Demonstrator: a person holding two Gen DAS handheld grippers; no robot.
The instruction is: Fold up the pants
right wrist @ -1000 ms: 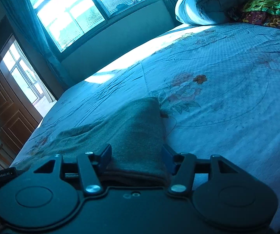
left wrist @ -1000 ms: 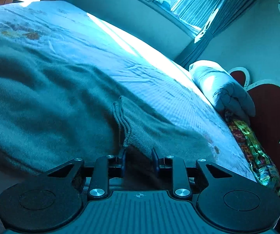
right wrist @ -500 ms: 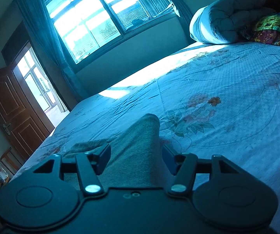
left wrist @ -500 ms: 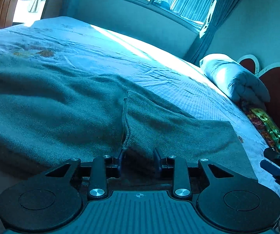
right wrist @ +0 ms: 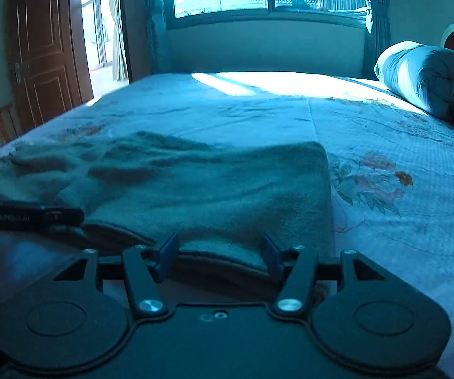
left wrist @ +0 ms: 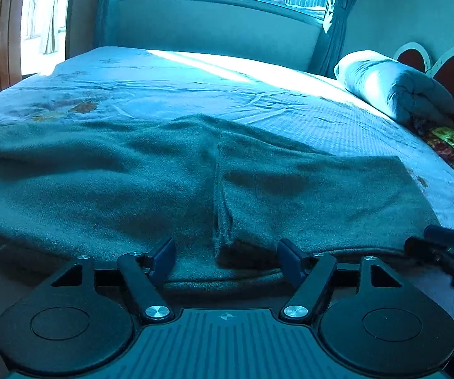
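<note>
Left wrist view is showing the pants (left wrist: 170, 177), a soft, fuzzy grey-green knit, lying spread flat across the near edge of the bed (left wrist: 258, 94) with the seam between the legs running away from the camera, so folding seems barely begun and every fold looks left to do. The left gripper (left wrist: 227, 257) has just been opening and is standing wide, pads clear of the cloth between them. The right gripper (right wrist: 219, 254) is half open over the hem, apparently gripping nothing, above the quilted floral sheet.
</note>
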